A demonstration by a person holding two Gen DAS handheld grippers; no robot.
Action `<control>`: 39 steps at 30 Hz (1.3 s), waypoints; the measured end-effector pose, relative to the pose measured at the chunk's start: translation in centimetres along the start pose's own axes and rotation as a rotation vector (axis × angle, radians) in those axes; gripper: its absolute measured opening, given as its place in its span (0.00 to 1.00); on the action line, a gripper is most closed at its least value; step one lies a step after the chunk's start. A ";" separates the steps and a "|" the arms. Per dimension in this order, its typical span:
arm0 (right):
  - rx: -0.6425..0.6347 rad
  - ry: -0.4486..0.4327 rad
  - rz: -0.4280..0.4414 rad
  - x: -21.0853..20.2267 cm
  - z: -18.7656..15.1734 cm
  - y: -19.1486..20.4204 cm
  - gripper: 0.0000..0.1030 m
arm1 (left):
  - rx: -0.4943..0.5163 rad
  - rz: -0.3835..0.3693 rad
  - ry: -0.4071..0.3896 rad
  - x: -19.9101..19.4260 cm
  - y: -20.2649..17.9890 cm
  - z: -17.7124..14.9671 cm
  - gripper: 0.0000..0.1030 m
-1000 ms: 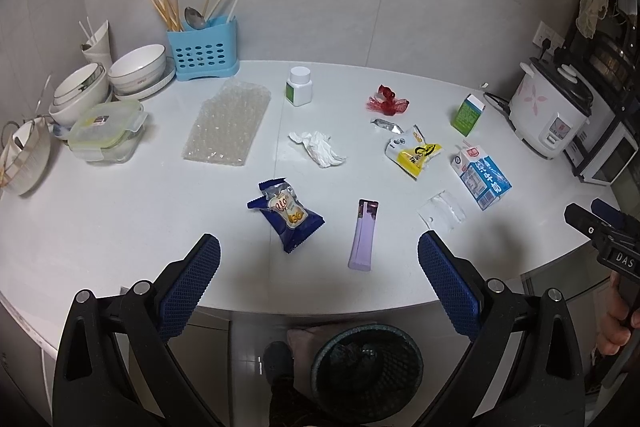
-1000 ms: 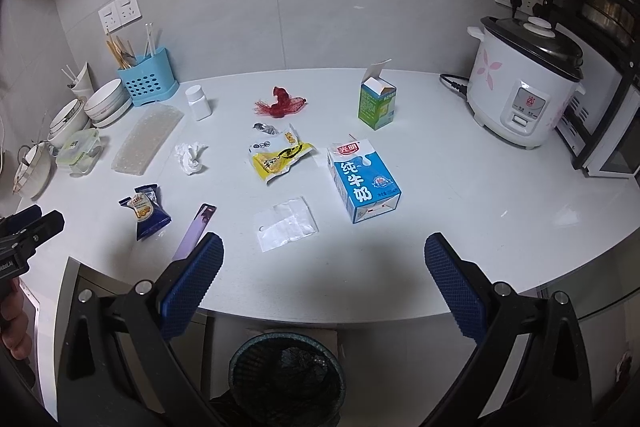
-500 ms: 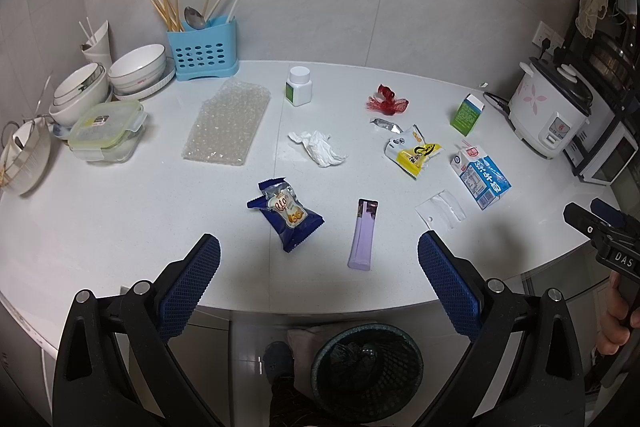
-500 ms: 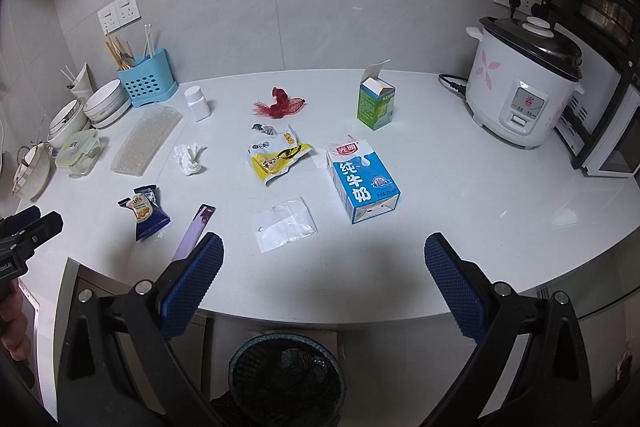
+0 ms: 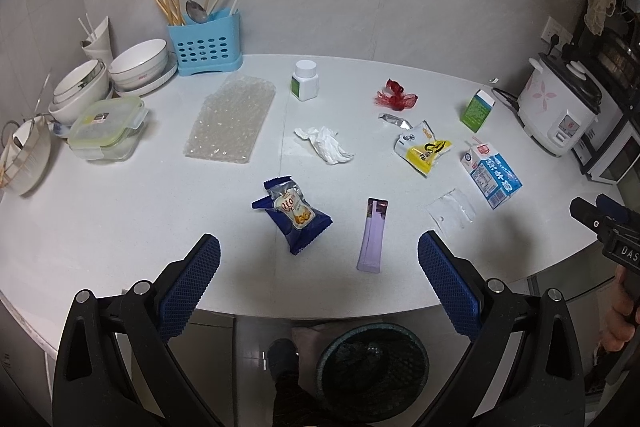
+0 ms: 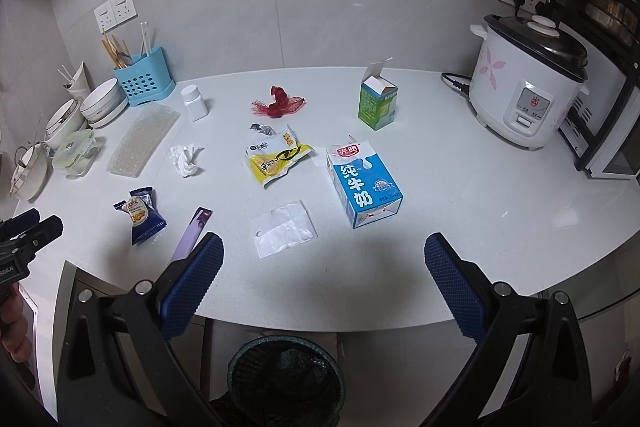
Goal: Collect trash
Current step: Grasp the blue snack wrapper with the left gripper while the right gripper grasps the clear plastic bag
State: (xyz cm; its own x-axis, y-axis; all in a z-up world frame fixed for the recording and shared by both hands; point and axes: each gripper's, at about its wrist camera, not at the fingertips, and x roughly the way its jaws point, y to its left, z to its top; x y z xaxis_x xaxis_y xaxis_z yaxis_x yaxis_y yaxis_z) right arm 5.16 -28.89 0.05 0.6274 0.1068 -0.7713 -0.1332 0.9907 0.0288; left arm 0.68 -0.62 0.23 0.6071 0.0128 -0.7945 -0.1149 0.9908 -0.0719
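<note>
Blue-padded, your left gripper (image 5: 319,269) and right gripper (image 6: 323,267) hang wide open and empty as before off the counter's (image 5: 120,211) front edge; nothing has moved, so no trash is collected yet.

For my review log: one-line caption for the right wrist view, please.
Open right gripper hovers over a white counter strewn with trash, milk carton nearest, mesh bin below.
</note>
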 end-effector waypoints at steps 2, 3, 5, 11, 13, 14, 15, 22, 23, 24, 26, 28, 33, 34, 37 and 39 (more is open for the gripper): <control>0.000 0.012 0.000 0.9 0.2 0.2 0.94 | -0.005 0.008 0.018 0.9 0.4 0.1 0.94; 0.001 0.020 0.001 1.3 0.3 0.4 0.94 | -0.009 0.009 0.030 1.5 0.6 0.1 0.94; 0.001 0.041 0.002 2.4 0.3 0.8 0.94 | -0.012 0.018 0.050 2.5 0.9 0.2 0.94; -0.016 0.111 0.001 6.4 0.4 2.4 0.94 | -0.028 0.026 0.103 6.3 2.0 0.8 0.94; -0.025 0.133 -0.001 7.8 0.5 3.1 0.94 | -0.033 0.027 0.120 7.6 2.2 1.1 0.94; -0.031 0.145 -0.002 8.6 0.6 3.5 0.94 | -0.034 0.027 0.132 8.4 2.4 1.2 0.94; -0.037 0.156 -0.004 9.3 0.6 3.8 0.94 | -0.035 0.024 0.144 9.2 2.5 1.3 0.94; -0.081 0.234 -0.011 14.3 1.1 6.0 0.94 | -0.048 0.018 0.203 13.6 3.4 2.2 0.94; -0.084 0.248 -0.013 15.0 1.2 6.2 0.94 | -0.051 0.018 0.209 14.1 3.4 2.4 0.94; -0.087 0.258 -0.014 15.6 1.2 6.3 0.94 | -0.052 0.021 0.218 14.7 3.5 2.5 0.94; -0.089 0.278 -0.020 16.7 1.3 6.4 0.94 | -0.051 0.027 0.235 15.6 3.6 2.7 0.94; -0.087 0.298 -0.022 17.7 1.2 6.3 0.92 | -0.053 0.029 0.255 16.5 3.7 2.7 0.94; -0.090 0.343 -0.033 19.5 0.8 6.1 0.92 | -0.055 0.040 0.293 18.1 3.9 2.7 0.93; -0.091 0.348 -0.035 19.6 0.7 6.1 0.91 | -0.056 0.043 0.299 18.3 3.9 2.7 0.93; -0.094 0.359 -0.034 19.9 0.4 6.3 0.90 | -0.059 0.049 0.314 19.0 3.9 2.6 0.93; -0.099 0.365 -0.032 20.1 0.3 6.4 0.88 | -0.062 0.052 0.325 19.3 4.0 2.6 0.93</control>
State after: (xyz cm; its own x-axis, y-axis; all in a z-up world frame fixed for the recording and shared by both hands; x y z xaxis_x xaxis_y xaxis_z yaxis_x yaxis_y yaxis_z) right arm 17.15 -20.40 -15.07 0.3201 0.0207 -0.9472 -0.2027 0.9781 -0.0471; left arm 14.01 3.94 -13.85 0.3173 0.0097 -0.9483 -0.1930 0.9797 -0.0546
